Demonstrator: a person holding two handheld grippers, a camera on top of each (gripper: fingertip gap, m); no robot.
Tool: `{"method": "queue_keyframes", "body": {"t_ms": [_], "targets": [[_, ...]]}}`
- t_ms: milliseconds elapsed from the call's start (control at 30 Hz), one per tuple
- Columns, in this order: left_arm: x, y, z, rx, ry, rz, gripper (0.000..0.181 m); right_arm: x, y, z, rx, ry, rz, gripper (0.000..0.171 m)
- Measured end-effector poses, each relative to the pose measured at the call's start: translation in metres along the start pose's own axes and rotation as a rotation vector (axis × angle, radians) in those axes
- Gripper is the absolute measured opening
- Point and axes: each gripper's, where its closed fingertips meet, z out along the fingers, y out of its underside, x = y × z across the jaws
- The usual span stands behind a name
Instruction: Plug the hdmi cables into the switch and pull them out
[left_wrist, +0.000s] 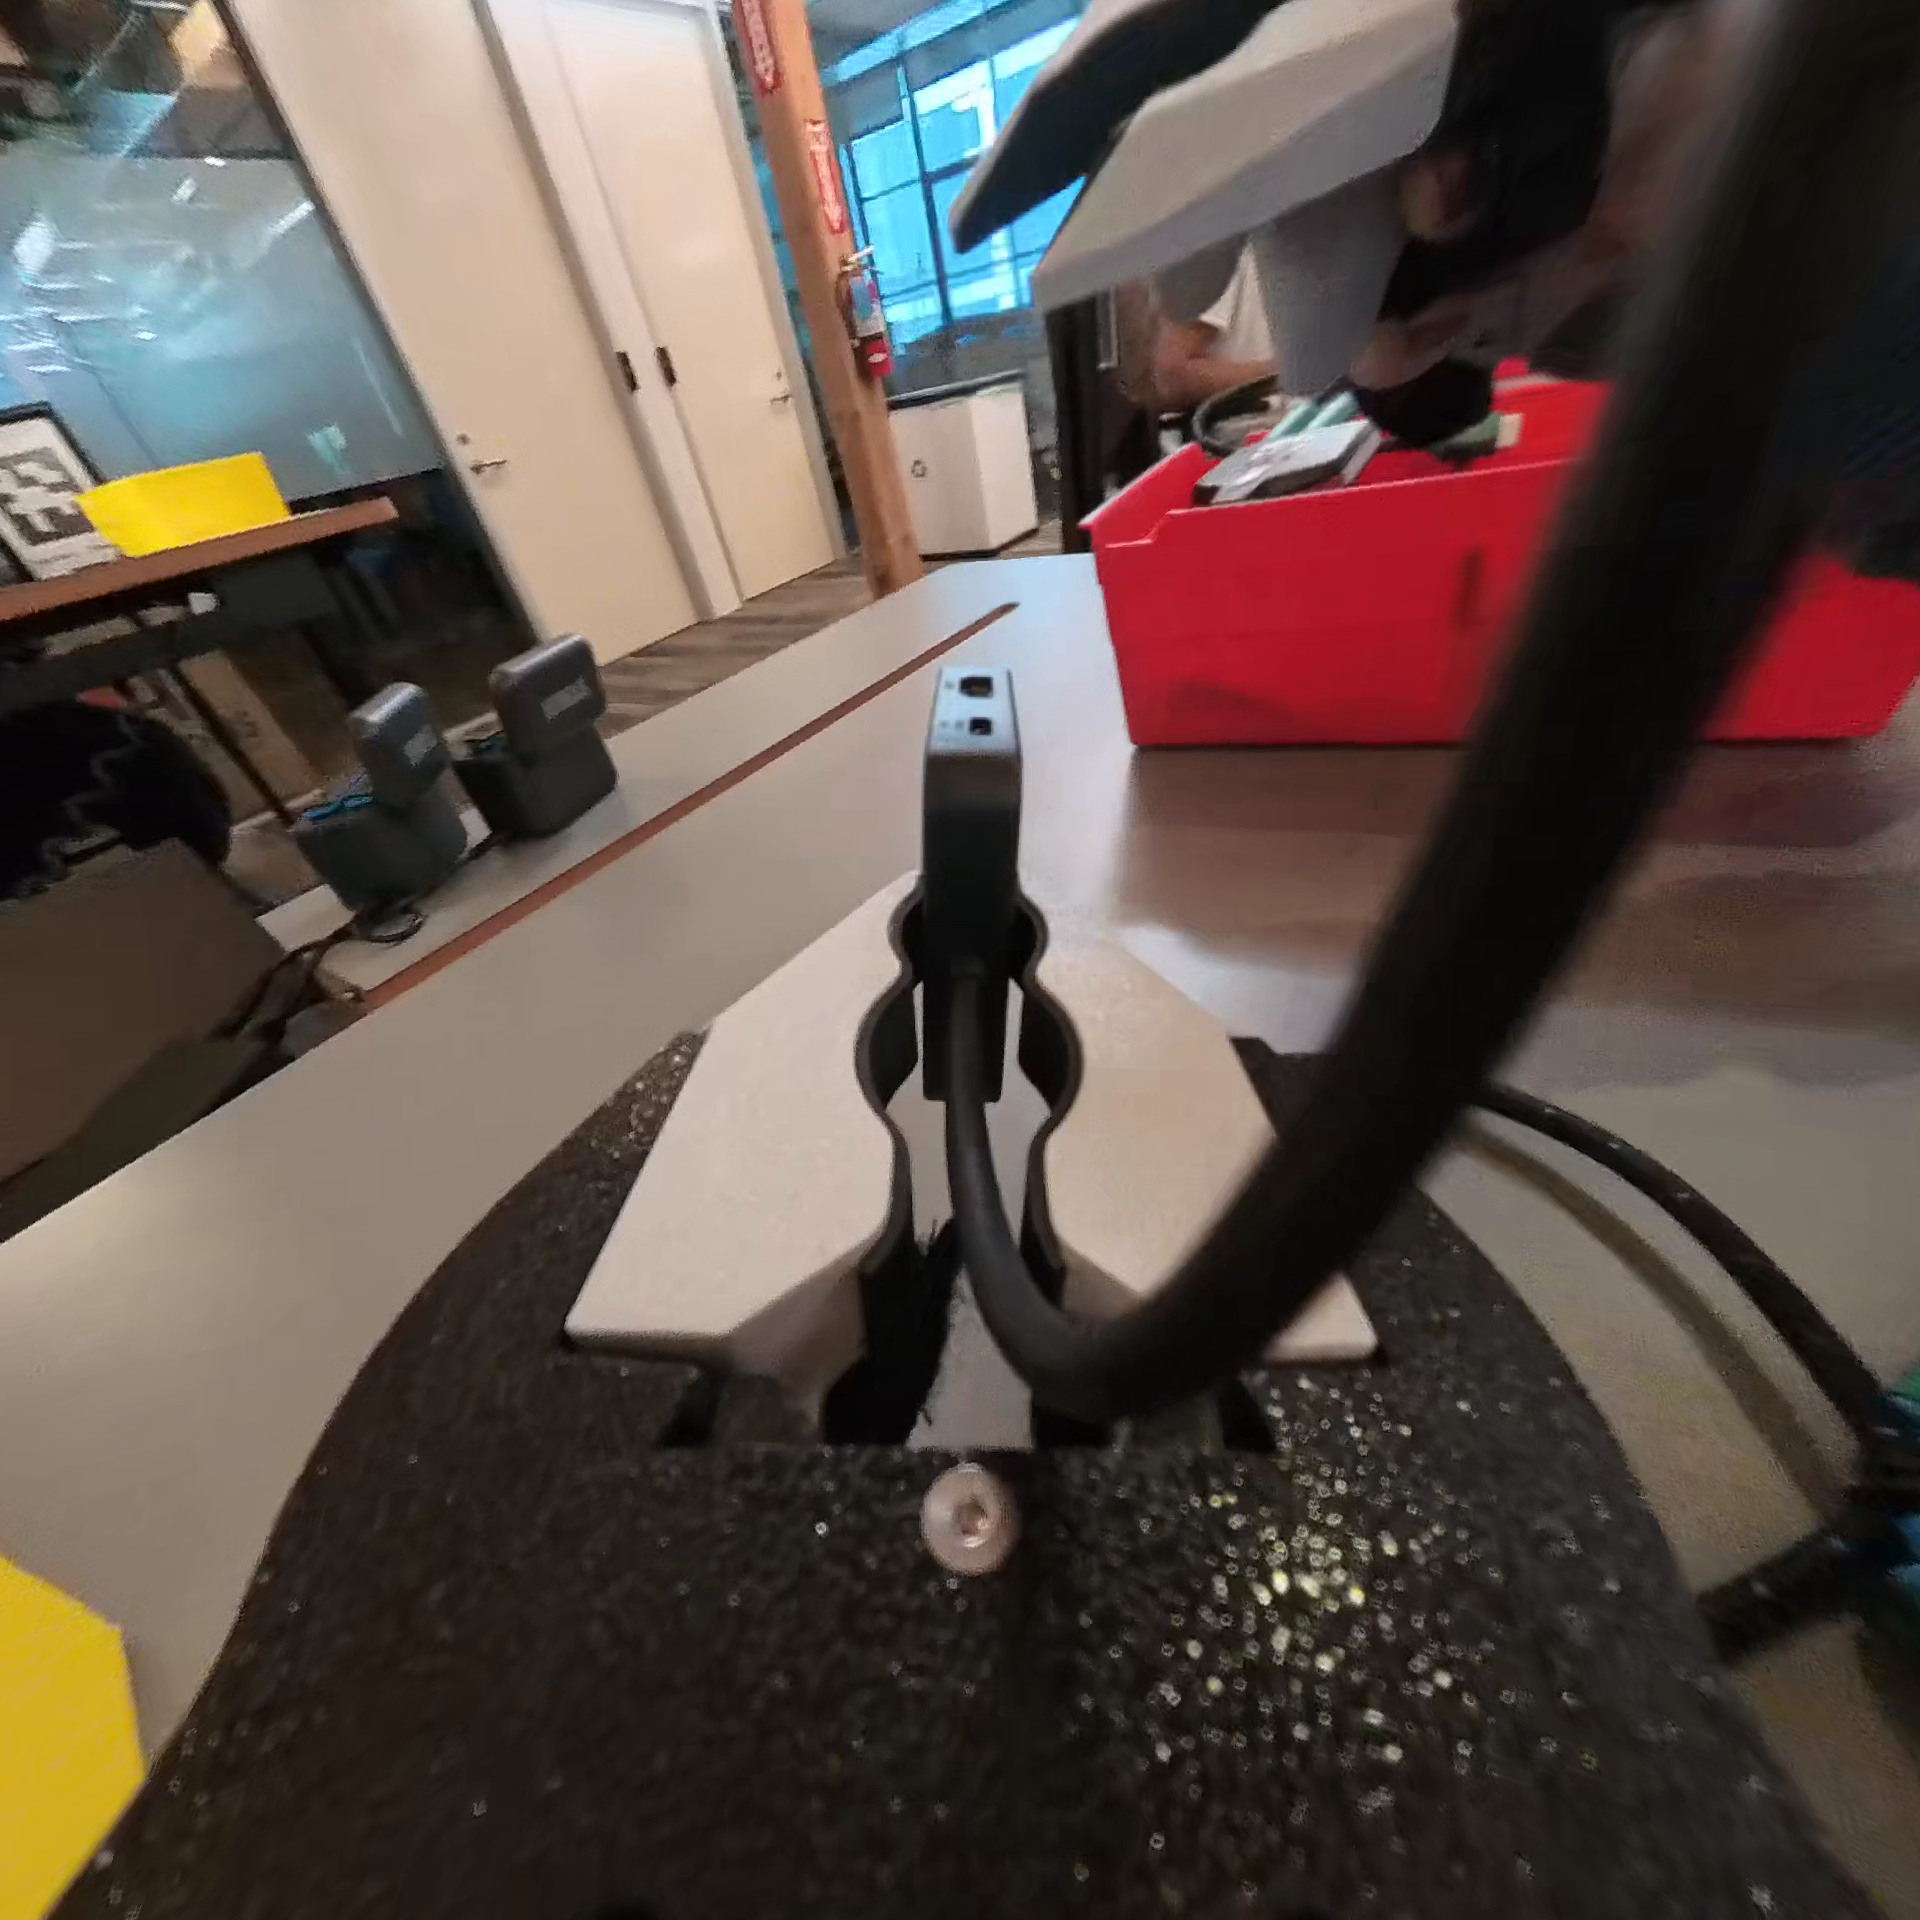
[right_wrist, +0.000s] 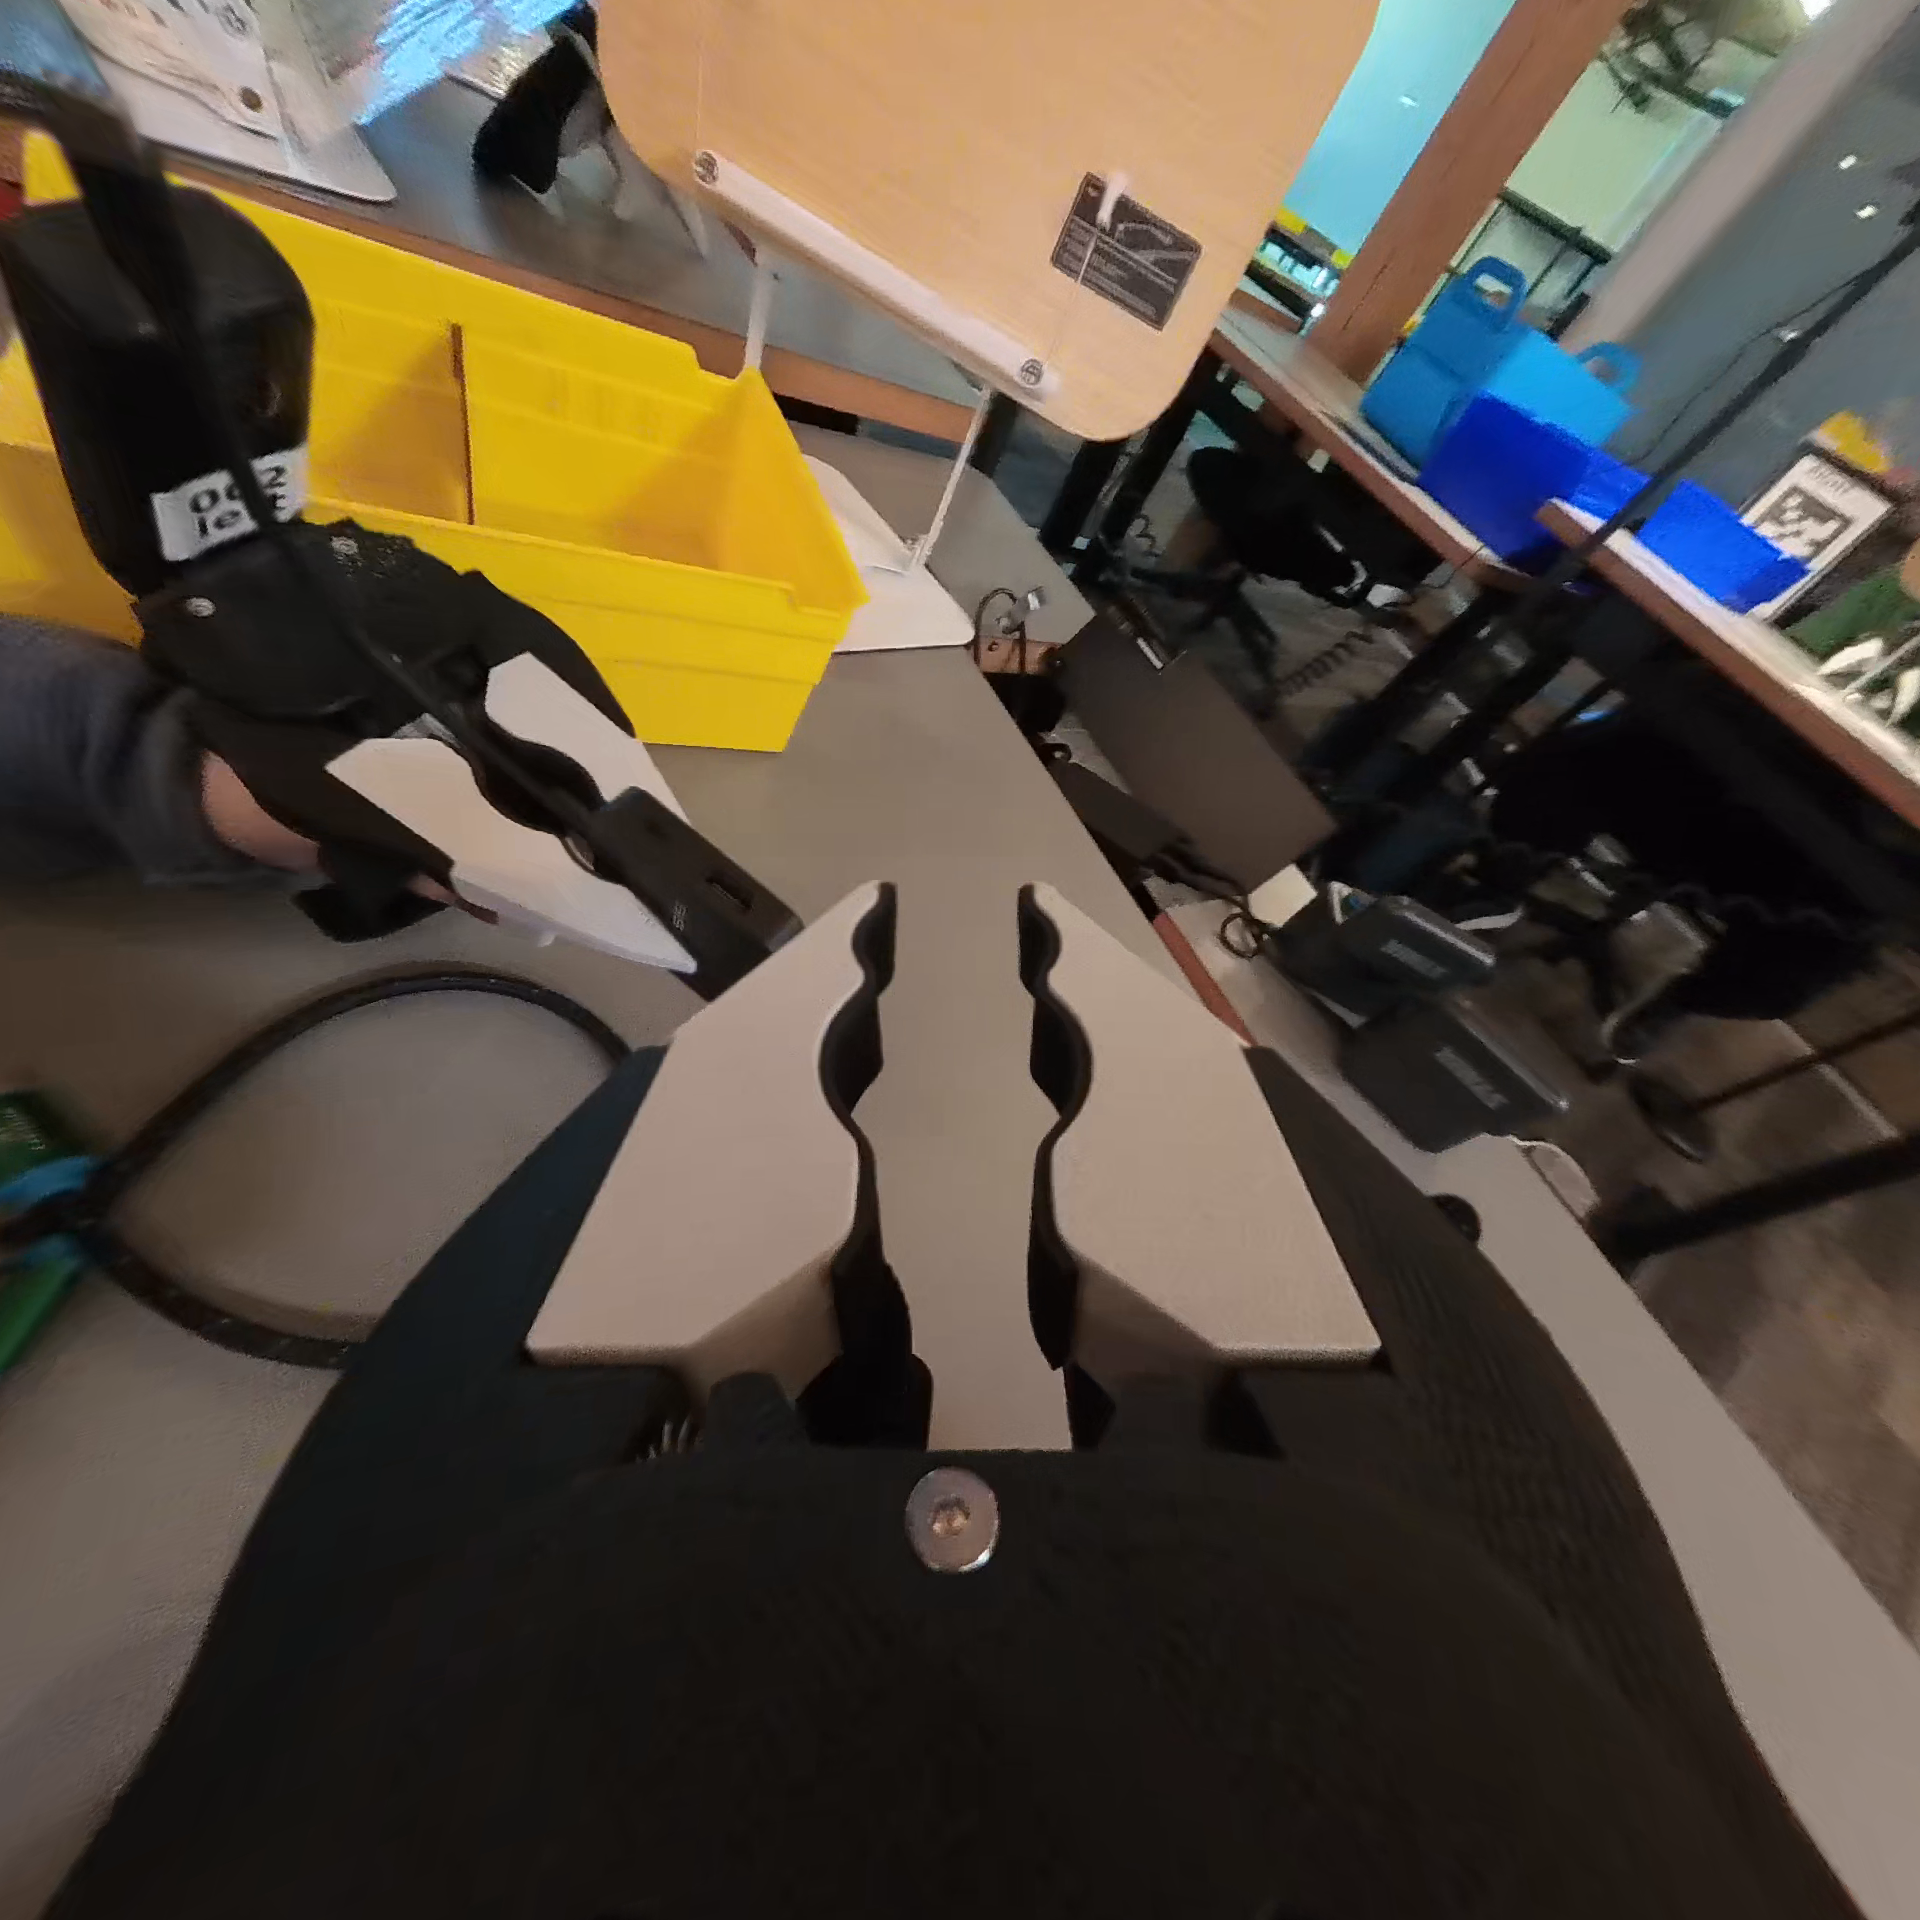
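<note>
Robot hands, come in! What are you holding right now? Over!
Left gripper shut on black switch, ports empty. Right gripper open, holding nothing. Black cable loops across left view, no plug in sight. Over.

Matt black switch (left_wrist: 971, 790), probably plastic; glossy red bin (left_wrist: 1351, 613).
</note>
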Motion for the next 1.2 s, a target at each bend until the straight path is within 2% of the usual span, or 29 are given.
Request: {"method": "queue_keyframes", "body": {"t_ms": [100,200,300,400,533,700,867,1033,1200], "targets": [[-0.009,-0.011,-0.008,0.092,-0.042,0.010,0.010,-0.004,-0.003,0.001,-0.002,0.001,-0.043,0.014],[-0.009,-0.014,-0.011,0.116,-0.050,0.018,0.010,-0.026,0.003,0.003,-0.054,-0.114,-0.059,0.012],[-0.008,-0.013,-0.011,0.111,-0.054,0.033,0.011,-0.067,0.014,0.001,-0.135,-0.337,-0.071,0.012],[-0.007,-0.013,-0.010,0.109,-0.048,0.038,0.010,-0.099,0.020,0.006,-0.173,-0.451,-0.127,0.009],[-0.005,-0.014,-0.011,0.114,-0.034,0.040,0.010,-0.186,0.034,-0.001,-0.138,-0.756,-0.069,0.016],[-0.002,-0.011,-0.008,0.090,-0.028,0.061,0.010,-0.235,0.064,-0.002,-0.291,-0.866,-0.159,0.026],[-0.002,-0.012,-0.009,0.097,-0.029,0.055,0.010,-0.238,0.084,0.004,-0.457,-0.843,-0.307,0.025],[-0.002,-0.012,-0.009,0.096,-0.027,0.056,0.010,-0.247,0.089,0.007,-0.484,-0.831,-0.364,0.017],[-0.004,-0.018,-0.012,0.131,-0.048,0.063,0.010,-0.216,0.078,0.012,-0.426,-0.530,-0.445,0.016]]}}
